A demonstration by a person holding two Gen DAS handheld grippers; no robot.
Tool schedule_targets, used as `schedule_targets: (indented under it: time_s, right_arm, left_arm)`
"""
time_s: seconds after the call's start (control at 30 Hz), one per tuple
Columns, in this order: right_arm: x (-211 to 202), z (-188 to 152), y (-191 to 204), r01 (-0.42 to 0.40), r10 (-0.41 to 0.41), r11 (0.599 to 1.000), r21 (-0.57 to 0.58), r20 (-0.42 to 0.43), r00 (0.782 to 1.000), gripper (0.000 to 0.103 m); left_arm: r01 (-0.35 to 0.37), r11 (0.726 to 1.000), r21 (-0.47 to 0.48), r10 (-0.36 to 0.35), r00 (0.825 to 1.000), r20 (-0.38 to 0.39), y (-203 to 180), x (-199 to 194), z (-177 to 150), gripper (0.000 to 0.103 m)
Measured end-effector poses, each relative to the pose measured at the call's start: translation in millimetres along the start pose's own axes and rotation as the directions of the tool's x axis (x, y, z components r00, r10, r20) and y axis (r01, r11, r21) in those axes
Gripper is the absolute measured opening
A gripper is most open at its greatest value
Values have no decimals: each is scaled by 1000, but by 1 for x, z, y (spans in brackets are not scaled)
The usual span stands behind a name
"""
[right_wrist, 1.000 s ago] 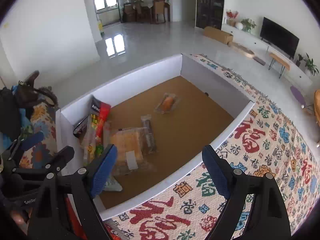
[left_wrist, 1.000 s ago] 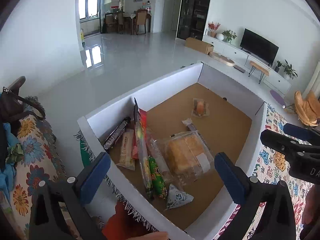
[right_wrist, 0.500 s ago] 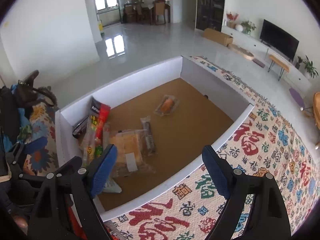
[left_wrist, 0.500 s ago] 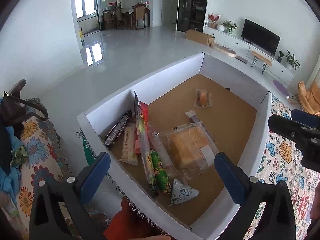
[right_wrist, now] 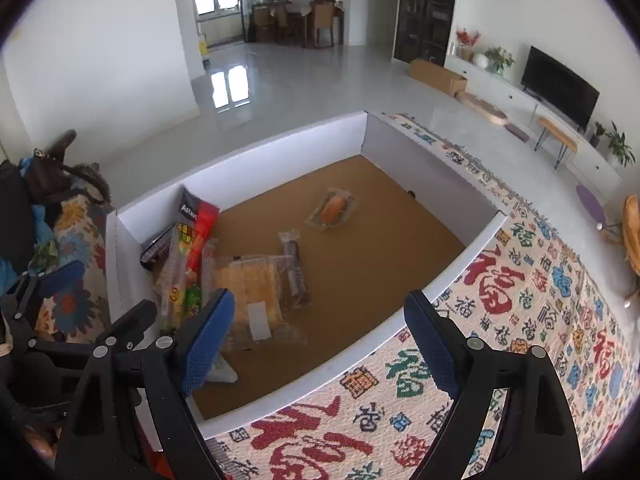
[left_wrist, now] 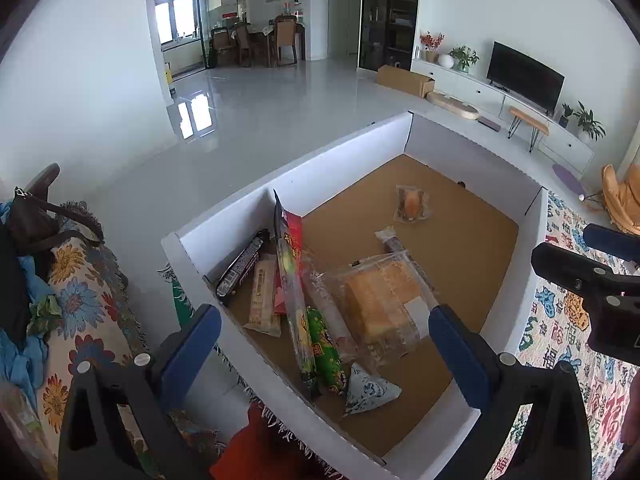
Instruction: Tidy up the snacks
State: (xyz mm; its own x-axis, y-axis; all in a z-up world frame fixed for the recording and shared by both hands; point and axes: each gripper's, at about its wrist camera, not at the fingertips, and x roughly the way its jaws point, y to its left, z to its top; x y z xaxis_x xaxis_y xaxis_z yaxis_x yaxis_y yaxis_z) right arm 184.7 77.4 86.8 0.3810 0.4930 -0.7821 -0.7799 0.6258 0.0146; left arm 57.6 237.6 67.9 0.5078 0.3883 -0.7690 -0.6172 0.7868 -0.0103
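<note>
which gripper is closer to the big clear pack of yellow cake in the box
Left. The left gripper hovers directly over the cake pack; the right gripper sits off toward the patterned cloth.

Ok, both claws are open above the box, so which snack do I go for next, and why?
Probably lower the right claw toward the small orange snack. It lies alone on the brown floor of the box, apart from the snacks bunched at the left wall, such as the clear cake pack. The left claw is empty too, but hangs over that cluster.
</note>
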Motion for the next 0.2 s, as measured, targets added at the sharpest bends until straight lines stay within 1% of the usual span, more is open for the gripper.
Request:
schedule_targets:
  time_s: [0.1,0.2]
  right_arm:
    - [1,0,-1,5,-5,1000,1,0,1000,89]
    - [2,-1,-1,6,-6,1000,2,-1,1000,89]
  left_arm:
    - [15,1000,-8,-15,1000,-5,1,1,1,103]
    - [22,1000,-20,-21,1000,9,3,-2,0,103]
